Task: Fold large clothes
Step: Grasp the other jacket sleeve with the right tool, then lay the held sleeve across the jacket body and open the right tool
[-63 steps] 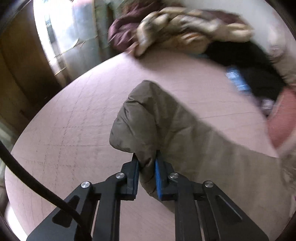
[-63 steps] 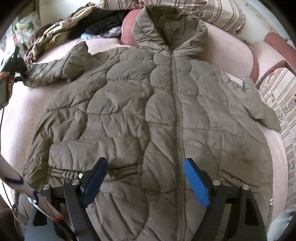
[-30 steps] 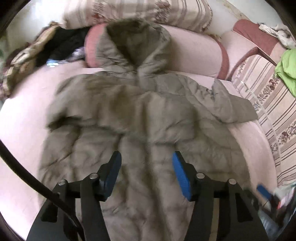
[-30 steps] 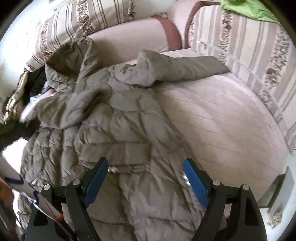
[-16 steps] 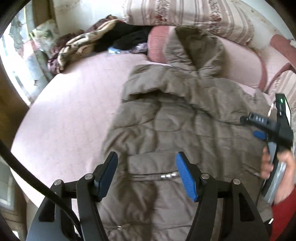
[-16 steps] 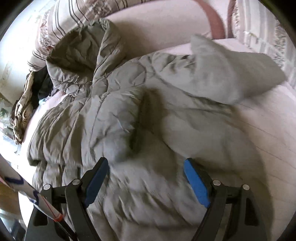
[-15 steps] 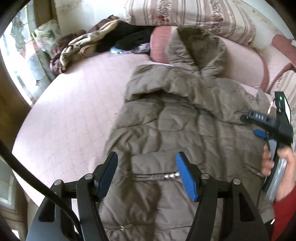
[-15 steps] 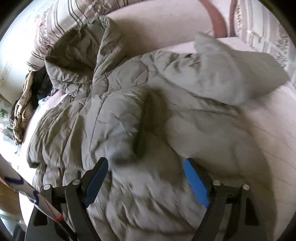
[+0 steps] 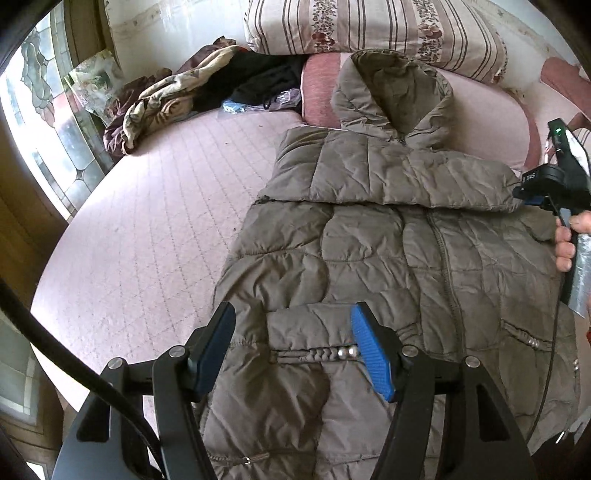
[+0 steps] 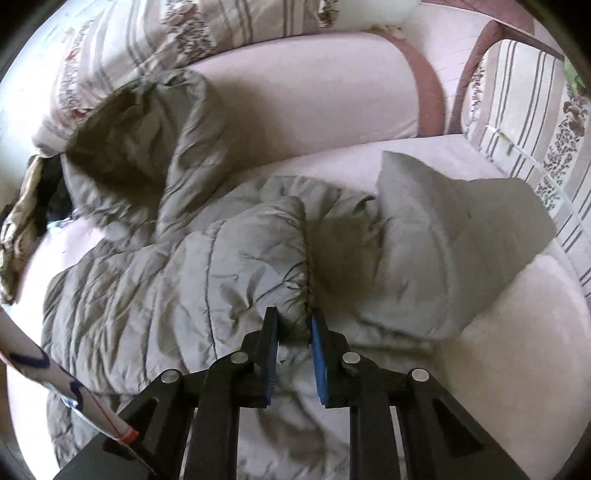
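From the left wrist view, the quilted olive coat (image 9: 388,258) lies face up on the pink quilted bed (image 9: 147,229), its hood (image 9: 391,96) propped against a pink bolster (image 9: 487,114) at the far side. One sleeve (image 9: 391,173) is folded across the chest, running left to right. The left gripper (image 9: 291,354) hovers over the coat's near left part above a pocket seam with metal beads — its blue pads stand apart, with nothing pinched between them. At the right edge a hand (image 9: 567,240) holds the right gripper (image 9: 535,197), its tip at the cuff end of the folded sleeve. A striped floral cushion (image 9: 369,26) sits beyond the hood, and a heap of clothes (image 9: 177,99) lies at the far left by a patterned window (image 9: 44,122).

From the right wrist view, the right gripper (image 10: 293,332) has just been closing, and its jaws are now clamped on the gathered cuff (image 10: 295,317) of the folded sleeve (image 10: 221,258). The coat (image 10: 147,295) spreads to the left, somewhat blurred. The other sleeve (image 10: 443,240) lies spread flat on the bed (image 10: 535,332) to the right — its end pointing away from the body. The hood (image 10: 140,136) leans on the bolster (image 10: 314,92) at the far left, with a striped cushion (image 10: 535,110) at the far right.
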Demonstrator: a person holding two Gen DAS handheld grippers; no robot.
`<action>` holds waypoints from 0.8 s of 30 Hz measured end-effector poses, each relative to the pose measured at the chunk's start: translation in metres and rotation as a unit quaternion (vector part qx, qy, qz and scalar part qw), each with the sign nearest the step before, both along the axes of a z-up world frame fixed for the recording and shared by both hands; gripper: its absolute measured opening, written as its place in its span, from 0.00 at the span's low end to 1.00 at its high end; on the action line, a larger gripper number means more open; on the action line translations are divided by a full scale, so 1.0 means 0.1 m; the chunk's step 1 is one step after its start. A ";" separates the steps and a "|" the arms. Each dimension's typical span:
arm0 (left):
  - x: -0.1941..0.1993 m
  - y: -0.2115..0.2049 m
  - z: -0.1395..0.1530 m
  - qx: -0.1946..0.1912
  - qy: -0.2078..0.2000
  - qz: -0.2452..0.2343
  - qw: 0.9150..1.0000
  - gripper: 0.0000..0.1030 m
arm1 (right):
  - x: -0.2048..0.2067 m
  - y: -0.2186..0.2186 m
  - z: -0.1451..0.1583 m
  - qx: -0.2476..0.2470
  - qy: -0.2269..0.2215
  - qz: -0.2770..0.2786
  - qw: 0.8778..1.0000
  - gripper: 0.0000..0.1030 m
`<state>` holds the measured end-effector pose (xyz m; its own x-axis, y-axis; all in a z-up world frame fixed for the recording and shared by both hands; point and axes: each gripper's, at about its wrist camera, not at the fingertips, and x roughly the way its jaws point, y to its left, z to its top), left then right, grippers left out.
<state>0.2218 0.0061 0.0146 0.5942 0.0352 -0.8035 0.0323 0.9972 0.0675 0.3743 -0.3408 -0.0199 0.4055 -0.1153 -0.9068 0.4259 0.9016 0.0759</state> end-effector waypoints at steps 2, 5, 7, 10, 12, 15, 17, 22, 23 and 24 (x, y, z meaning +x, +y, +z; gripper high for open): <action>0.02 -0.02 -0.02 -0.002 0.004 -0.001 1.000 0.62 | 0.07 -0.05 -0.12 -0.010 0.014 -0.006 1.000 0.17; 0.05 -0.03 -0.05 -0.004 0.009 -0.002 1.000 0.62 | 0.13 -0.12 -0.34 -0.004 0.037 -0.020 0.999 0.17; 0.06 -0.04 -0.06 -0.002 0.009 -0.001 1.000 0.62 | 0.11 -0.17 -0.49 0.008 0.049 -0.032 0.998 0.17; 0.05 -0.04 -0.04 0.002 0.004 0.000 1.000 0.62 | 0.11 -0.19 -0.60 0.005 0.053 -0.035 0.998 0.20; 0.02 -0.03 -0.01 0.005 -0.001 0.001 1.000 0.62 | 0.10 -0.19 -0.59 -0.006 0.054 -0.030 0.998 0.24; -0.06 -0.05 0.04 0.007 -0.007 0.002 1.000 0.62 | 0.01 -0.24 -0.47 -0.016 0.049 -0.029 0.998 0.38; -0.12 -0.07 0.08 0.007 -0.010 0.001 1.000 0.62 | -0.10 -0.26 -0.35 -0.020 0.039 -0.029 0.999 0.41; -0.31 -0.15 0.20 0.007 -0.020 -0.008 1.000 0.62 | -0.50 -0.38 0.01 -0.038 0.014 -0.019 0.999 0.42; -0.37 -0.17 0.24 0.008 -0.025 -0.010 1.000 0.62 | -0.62 -0.41 0.09 -0.041 0.010 -0.018 0.999 0.44; -0.39 -0.18 0.26 0.008 -0.027 -0.012 1.000 0.62 | -0.70 -0.43 0.13 -0.043 0.007 -0.018 0.999 0.44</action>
<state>0.1823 -0.0123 0.0408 0.6376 0.0335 -0.7696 0.0517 0.9949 0.0862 0.3042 -0.3835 -0.0068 0.3862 -0.2074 -0.8988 0.4594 0.8882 -0.0076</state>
